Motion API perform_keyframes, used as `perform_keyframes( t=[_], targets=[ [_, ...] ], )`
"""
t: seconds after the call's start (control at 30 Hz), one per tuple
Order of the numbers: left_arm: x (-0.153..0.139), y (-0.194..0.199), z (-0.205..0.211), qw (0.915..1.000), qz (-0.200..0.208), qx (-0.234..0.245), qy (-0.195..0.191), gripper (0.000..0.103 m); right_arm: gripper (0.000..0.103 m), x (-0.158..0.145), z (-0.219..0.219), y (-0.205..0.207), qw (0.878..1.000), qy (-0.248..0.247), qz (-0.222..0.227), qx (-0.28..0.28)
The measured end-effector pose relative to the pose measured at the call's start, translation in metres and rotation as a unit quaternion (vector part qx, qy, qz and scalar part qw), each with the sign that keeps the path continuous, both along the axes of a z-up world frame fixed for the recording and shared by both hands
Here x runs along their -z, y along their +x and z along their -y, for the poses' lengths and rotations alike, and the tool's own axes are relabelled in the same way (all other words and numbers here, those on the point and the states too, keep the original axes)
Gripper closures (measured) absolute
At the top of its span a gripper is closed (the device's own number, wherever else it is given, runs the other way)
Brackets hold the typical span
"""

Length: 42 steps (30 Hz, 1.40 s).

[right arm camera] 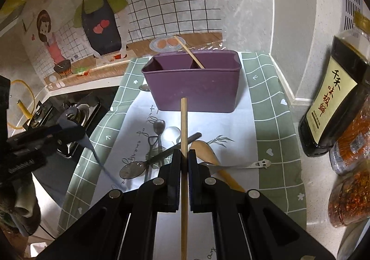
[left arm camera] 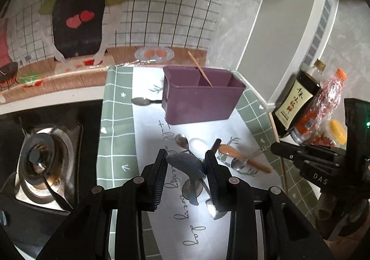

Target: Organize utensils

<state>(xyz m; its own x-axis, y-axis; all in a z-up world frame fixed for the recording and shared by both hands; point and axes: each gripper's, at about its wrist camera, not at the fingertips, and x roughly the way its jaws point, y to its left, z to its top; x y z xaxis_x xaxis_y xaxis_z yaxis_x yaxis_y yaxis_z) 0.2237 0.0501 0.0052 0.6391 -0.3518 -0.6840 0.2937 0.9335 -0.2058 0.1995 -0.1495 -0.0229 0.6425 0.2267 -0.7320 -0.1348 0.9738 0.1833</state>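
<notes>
A purple divided utensil holder point(left arm camera: 198, 95) point(right arm camera: 193, 84) stands on the mat with one wooden chopstick point(left arm camera: 200, 67) point(right arm camera: 188, 51) leaning in its middle compartment. My left gripper point(left arm camera: 186, 159) is shut on a dark blue-grey spoon point(left arm camera: 186, 162), held above the mat; the spoon also shows at the left of the right wrist view point(right arm camera: 74, 132). My right gripper point(right arm camera: 184, 154) is shut on a wooden chopstick point(right arm camera: 184, 167) that points toward the holder; it also shows in the left wrist view point(left arm camera: 276, 135). Several spoons lie loose on the mat: metal ones point(right arm camera: 134, 169) point(left arm camera: 181, 140), a white one point(right arm camera: 171, 133) and a wooden one point(left arm camera: 233, 152) point(right arm camera: 205, 150).
A gas stove point(left arm camera: 44, 162) sits to the left of the green checked mat point(left arm camera: 115, 121). A soy sauce bottle point(right arm camera: 335, 98) point(left arm camera: 296, 98) and jars of chili point(right arm camera: 351, 195) stand at the right. One metal spoon point(left arm camera: 142, 101) lies left of the holder. The wall is close behind.
</notes>
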Motion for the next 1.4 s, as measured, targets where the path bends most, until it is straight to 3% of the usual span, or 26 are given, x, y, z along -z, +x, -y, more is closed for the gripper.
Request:
perform_keyframes(
  t=[0.13,0.27,0.43,0.53,0.67,0.87,1.1,1.4],
  targets=[
    [-0.016,0.000,-0.001,0.9999,0.017,0.002,0.000,0.070,0.098,-0.010,-0.003,-0.002,1.000,-0.002,0.012,-0.002],
    [-0.059,0.006,0.006,0.9983,0.056,0.017,0.001,0.070,0.098,-0.035,-0.001,0.000,0.999,-0.009,0.041,-0.001],
    [-0.133,0.024,0.017,0.9910,0.131,0.026,-0.003,0.070,0.098,-0.111,0.009,0.011,0.992,-0.018,0.121,-0.004],
    [-0.172,0.042,0.020,0.9861,0.163,0.023,-0.019,0.070,0.098,-0.168,0.018,0.023,0.981,-0.018,0.192,0.000],
    [-0.196,0.073,0.023,0.9836,0.179,0.006,-0.024,0.070,0.098,-0.210,0.027,0.046,0.969,-0.019,0.245,0.015],
    [-0.174,0.119,0.031,0.9889,0.146,-0.009,-0.024,0.070,0.098,-0.213,0.042,0.086,0.965,0.004,0.261,0.021],
    [-0.127,0.163,0.044,0.9948,0.099,-0.015,-0.023,0.070,0.098,-0.176,0.043,0.134,0.968,0.012,0.250,0.019],
    [-0.094,0.188,0.042,0.9972,0.070,-0.016,-0.021,0.071,0.098,-0.138,0.037,0.175,0.968,0.011,0.249,0.013]
  ],
)
